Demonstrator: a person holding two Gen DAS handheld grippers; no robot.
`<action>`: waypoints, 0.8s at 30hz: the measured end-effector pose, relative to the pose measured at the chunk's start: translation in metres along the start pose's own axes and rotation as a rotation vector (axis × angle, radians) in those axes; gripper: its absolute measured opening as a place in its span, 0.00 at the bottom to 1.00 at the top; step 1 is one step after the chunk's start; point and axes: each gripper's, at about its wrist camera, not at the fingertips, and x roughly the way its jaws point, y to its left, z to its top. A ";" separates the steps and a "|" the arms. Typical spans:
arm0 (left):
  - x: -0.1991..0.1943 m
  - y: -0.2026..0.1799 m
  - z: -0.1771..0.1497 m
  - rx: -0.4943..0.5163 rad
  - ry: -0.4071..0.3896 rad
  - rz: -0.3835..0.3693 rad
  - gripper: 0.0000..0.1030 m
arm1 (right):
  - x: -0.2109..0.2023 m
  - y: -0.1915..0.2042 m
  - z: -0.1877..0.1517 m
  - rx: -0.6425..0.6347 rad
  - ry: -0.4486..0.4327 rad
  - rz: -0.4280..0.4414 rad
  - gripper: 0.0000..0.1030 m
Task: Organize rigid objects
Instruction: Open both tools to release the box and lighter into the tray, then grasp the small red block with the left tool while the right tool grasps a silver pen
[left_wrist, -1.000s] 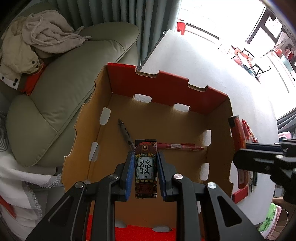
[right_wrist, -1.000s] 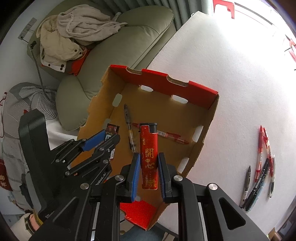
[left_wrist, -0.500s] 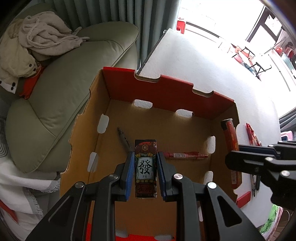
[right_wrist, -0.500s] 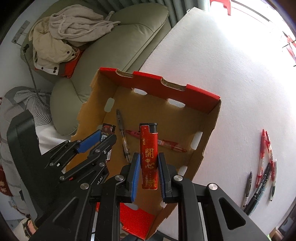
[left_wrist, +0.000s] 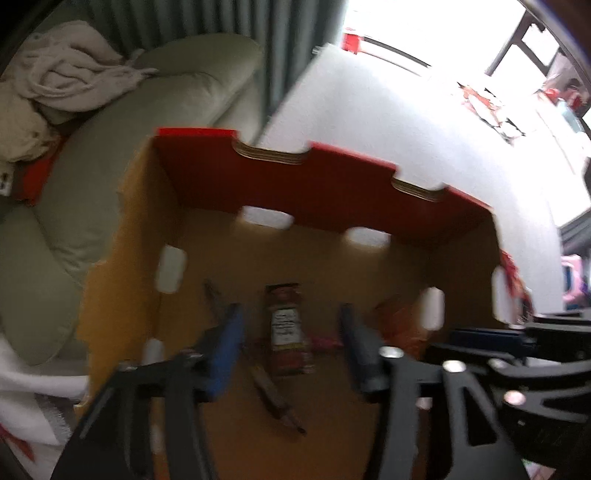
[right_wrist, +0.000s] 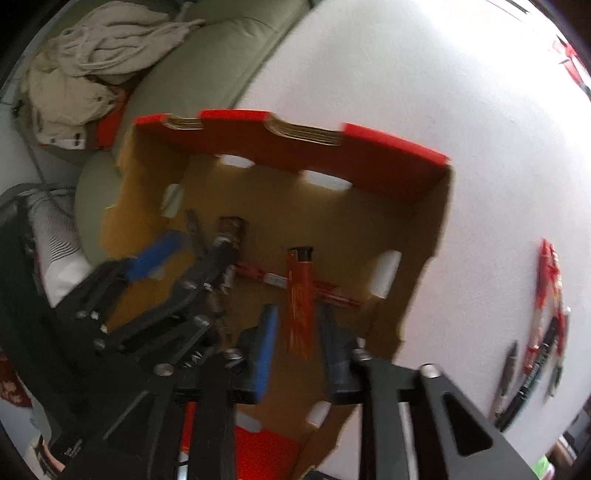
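Both tools' jaws are opening: left tool (left_wrist: 290, 349) wide, right tool (right_wrist: 295, 334) narrower; dropped lighters (right_wrist: 300, 295) could bounce onto the pens (right_wrist: 328, 290) in the cardboard box (right_wrist: 402, 155).

Both handheld tools were matte black plastic, built from flat, angular linkage arms with triangular cut-outs; round silver screw heads marked each pivot; the left gripper (left_wrist: 290, 332) carried long blue pads on the inner faces of its fingers (left_wrist: 225, 350), blurred in its own view; the right gripper (right_wrist: 295, 332) had the same blue pad on its left finger and a darker one on the right; small white lettering, too blurred to read, ran along one black arm.
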 end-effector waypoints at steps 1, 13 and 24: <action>0.001 0.004 0.001 -0.013 0.002 0.010 0.73 | -0.004 -0.004 0.000 0.009 -0.005 0.002 0.54; -0.041 -0.036 0.002 0.043 0.062 -0.221 0.79 | -0.100 -0.084 -0.054 0.196 -0.234 -0.017 0.99; -0.026 -0.246 -0.065 0.638 0.151 -0.222 0.85 | -0.080 -0.265 -0.222 0.768 -0.086 -0.059 0.99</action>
